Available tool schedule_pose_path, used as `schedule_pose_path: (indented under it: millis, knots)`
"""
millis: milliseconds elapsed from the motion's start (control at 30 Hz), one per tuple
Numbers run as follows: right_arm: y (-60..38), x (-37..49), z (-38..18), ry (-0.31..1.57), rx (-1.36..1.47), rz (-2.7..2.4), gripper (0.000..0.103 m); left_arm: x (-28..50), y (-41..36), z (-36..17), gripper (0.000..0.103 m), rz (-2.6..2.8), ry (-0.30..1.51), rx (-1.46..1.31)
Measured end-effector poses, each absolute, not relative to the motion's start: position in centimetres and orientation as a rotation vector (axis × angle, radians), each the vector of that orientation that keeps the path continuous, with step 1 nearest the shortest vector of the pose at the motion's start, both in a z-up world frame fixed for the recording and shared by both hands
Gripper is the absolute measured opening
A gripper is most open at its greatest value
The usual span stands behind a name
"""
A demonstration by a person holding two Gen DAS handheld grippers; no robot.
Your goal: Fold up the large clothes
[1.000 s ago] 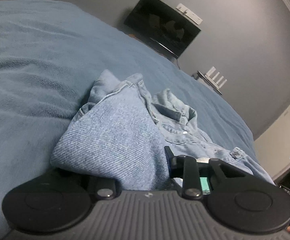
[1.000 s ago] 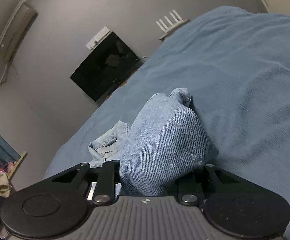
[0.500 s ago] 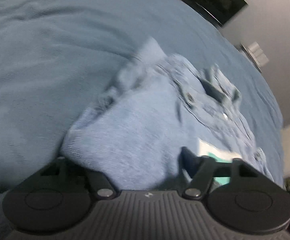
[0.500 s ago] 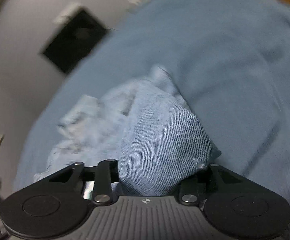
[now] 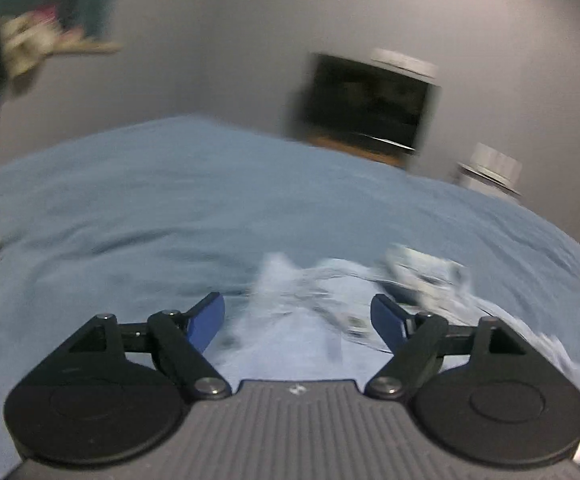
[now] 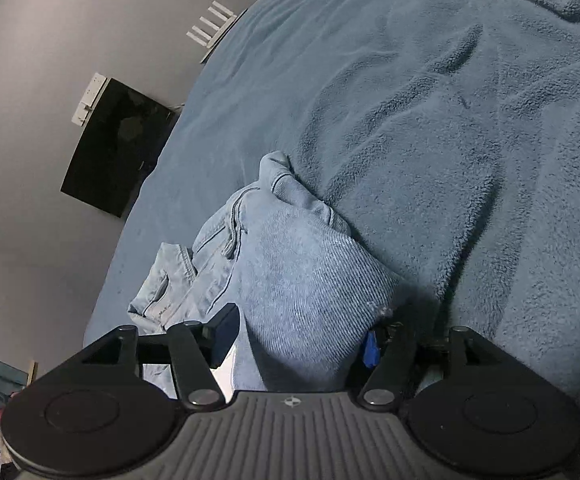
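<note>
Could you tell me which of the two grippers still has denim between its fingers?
The right gripper: the denim jacket bulges between its opening fingers; the left gripper is clear.

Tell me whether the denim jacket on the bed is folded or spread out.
Folded. The denim jacket lies doubled over in a compact bundle on the blue blanket, collar showing beside the fold.

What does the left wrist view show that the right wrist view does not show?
Only the left wrist view shows the left gripper, its jaws opening with nothing pressed between them, and a blurred shelf on the wall. Only the right wrist view shows the right gripper, jaws opening around a denim fold, and the garment sharply. Both show the denim garment, the blue blanket and the dark screen.
</note>
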State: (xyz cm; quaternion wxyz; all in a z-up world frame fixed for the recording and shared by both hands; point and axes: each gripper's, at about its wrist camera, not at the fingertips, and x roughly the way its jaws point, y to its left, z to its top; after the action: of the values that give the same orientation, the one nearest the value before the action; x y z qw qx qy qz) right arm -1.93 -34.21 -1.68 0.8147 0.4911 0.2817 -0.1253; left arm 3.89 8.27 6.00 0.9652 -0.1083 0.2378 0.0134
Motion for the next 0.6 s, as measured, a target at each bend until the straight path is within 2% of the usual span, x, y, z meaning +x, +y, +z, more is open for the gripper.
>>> schedule_pose_path:
  millis: [167, 300, 467, 600]
  knots:
    - [-34.2, -0.7, -2.7, 0.565, 1.071, -0.257, 0.065, 6.7, 4.4, 3.8, 0.080, -0.151, 0.670, -0.156]
    - [-33.9, -0.4, -3.7, 0.601, 1.107, -0.248, 0.067, 9.0, 2.6, 0.3, 0.080, -0.153, 0.890, -0.041]
    - [-33.0, 0.2, -5.3, 0.655, 1.163, -0.257, 0.067, 9.0, 1.4, -0.7, 0.085, -0.133, 0.922, 0.074]
    - [-32.2, -0.4, -4.2, 0.626, 1.115, -0.267, 0.067, 9.6, 2.4, -0.5, 0.087, -0.141, 0.916, 0.006]
